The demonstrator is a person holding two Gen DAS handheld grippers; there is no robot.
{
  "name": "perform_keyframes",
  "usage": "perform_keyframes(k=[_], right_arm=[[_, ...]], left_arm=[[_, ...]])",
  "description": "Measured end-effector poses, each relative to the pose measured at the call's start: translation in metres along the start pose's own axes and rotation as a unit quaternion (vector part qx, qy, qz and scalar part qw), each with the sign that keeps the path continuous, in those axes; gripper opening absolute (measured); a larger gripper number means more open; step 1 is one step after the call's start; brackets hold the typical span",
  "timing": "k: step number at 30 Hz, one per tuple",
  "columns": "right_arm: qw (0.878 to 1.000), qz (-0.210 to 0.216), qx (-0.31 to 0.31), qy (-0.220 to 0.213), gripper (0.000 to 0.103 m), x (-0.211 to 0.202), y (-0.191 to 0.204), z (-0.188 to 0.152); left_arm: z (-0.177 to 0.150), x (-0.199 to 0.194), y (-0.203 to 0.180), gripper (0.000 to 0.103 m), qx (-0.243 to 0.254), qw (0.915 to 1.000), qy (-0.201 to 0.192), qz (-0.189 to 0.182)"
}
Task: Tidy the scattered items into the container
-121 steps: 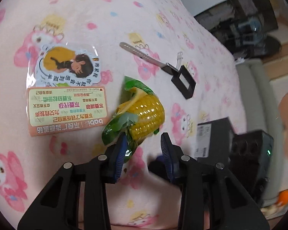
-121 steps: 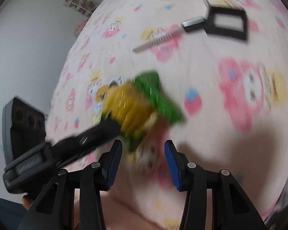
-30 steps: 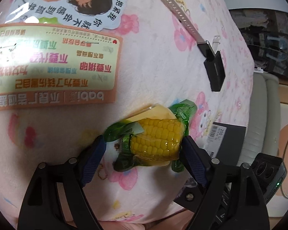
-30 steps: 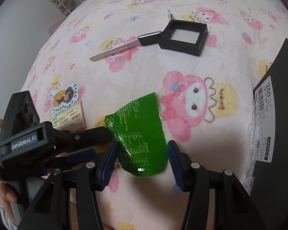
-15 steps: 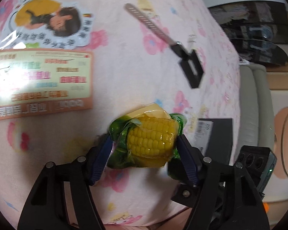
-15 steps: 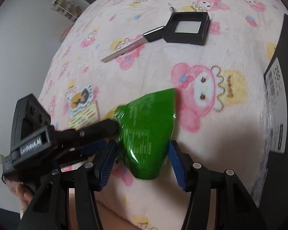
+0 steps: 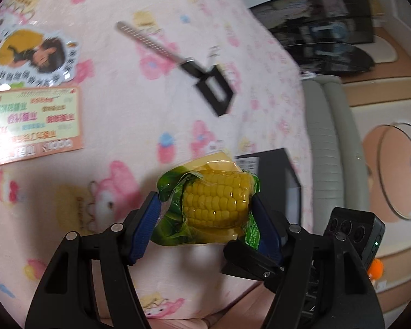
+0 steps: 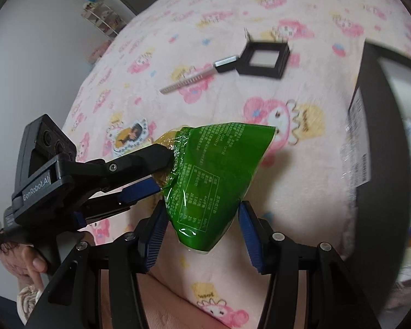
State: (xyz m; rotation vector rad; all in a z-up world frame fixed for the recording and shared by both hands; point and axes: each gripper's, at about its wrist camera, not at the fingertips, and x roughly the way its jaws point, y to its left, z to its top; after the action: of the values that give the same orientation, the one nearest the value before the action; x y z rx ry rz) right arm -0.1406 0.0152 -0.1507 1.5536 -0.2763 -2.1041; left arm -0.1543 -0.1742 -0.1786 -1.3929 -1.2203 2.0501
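My left gripper (image 7: 205, 216) is shut on a vacuum-packed corn cob (image 7: 216, 200) in green and clear wrap and holds it above the pink blanket. In the right wrist view the pack's green back (image 8: 213, 175) hangs between the blue pads of my right gripper (image 8: 202, 230), which is open and does not touch it. The left gripper (image 8: 139, 170) comes in from the left there. The black container (image 8: 380, 148) stands at the right edge, also seen in the left wrist view (image 7: 276, 170).
A watch strap with a black square frame (image 7: 211, 90) lies on the pink cartoon blanket (image 7: 123, 126), also seen in the right wrist view (image 8: 263, 57). A cartoon sticker (image 7: 33, 54) and an orange card (image 7: 33, 123) lie at the left. A grey sofa (image 7: 331, 142) is beyond the bed.
The left gripper closed on the corn pack and lifted it off the blanket, carrying it toward the black container. The right gripper stayed open around the pack.
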Motion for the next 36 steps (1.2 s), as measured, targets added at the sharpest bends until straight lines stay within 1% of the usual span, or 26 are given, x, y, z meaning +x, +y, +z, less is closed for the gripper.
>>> perform_keyframes(k=[2, 5, 8, 12, 16, 18, 22, 27, 30, 32, 33, 36], right_arm=[[1.0, 0.002, -0.005, -0.009, 0.048, -0.013, 0.003, 0.0], [1.0, 0.001, -0.011, -0.02, 0.048, -0.031, 0.005, -0.002], [0.999, -0.006, -0.02, -0.038, 0.048, -0.054, 0.005, -0.006], [0.997, -0.03, -0.04, -0.067, 0.05, -0.093, -0.001, -0.011], [0.994, -0.031, -0.048, -0.097, 0.051, -0.13, -0.02, -0.019], [0.993, -0.03, -0.045, -0.108, 0.051, -0.146, -0.036, -0.021], [0.993, -0.027, -0.022, -0.11, 0.051, -0.17, -0.081, -0.02], [0.992, -0.043, -0.002, -0.116, 0.051, -0.192, -0.131, -0.016], [0.99, -0.061, 0.015, -0.123, 0.051, -0.199, -0.164, -0.016], [0.988, -0.075, 0.027, -0.132, 0.051, -0.203, -0.184, -0.022], [0.987, -0.074, 0.039, -0.137, 0.051, -0.203, -0.197, -0.024], [0.985, -0.049, 0.089, -0.136, 0.051, -0.198, -0.237, -0.027]], left_arm=[[-0.002, -0.004, -0.01, 0.07, 0.016, 0.9998, -0.002, -0.015], [-0.009, -0.008, -0.032, 0.07, 0.043, 0.9988, -0.008, -0.023], [-0.016, -0.009, -0.055, 0.07, 0.058, 0.9978, -0.011, -0.032], [-0.027, -0.002, -0.092, 0.071, 0.076, 0.9957, -0.009, -0.052], [-0.038, 0.017, -0.127, 0.071, 0.091, 0.9942, -0.003, -0.058], [-0.044, 0.031, -0.141, 0.071, 0.096, 0.9937, 0.005, -0.057], [-0.051, 0.072, -0.17, 0.071, 0.102, 0.9929, 0.032, -0.053], [-0.056, 0.126, -0.2, 0.071, 0.104, 0.9912, 0.068, -0.044], [-0.06, 0.159, -0.215, 0.071, 0.11, 0.9894, 0.092, -0.026], [-0.064, 0.182, -0.224, 0.071, 0.12, 0.9874, 0.103, -0.007], [-0.066, 0.193, -0.228, 0.071, 0.127, 0.9861, 0.108, 0.004], [-0.068, 0.226, -0.236, 0.071, 0.135, 0.983, 0.12, 0.03]])
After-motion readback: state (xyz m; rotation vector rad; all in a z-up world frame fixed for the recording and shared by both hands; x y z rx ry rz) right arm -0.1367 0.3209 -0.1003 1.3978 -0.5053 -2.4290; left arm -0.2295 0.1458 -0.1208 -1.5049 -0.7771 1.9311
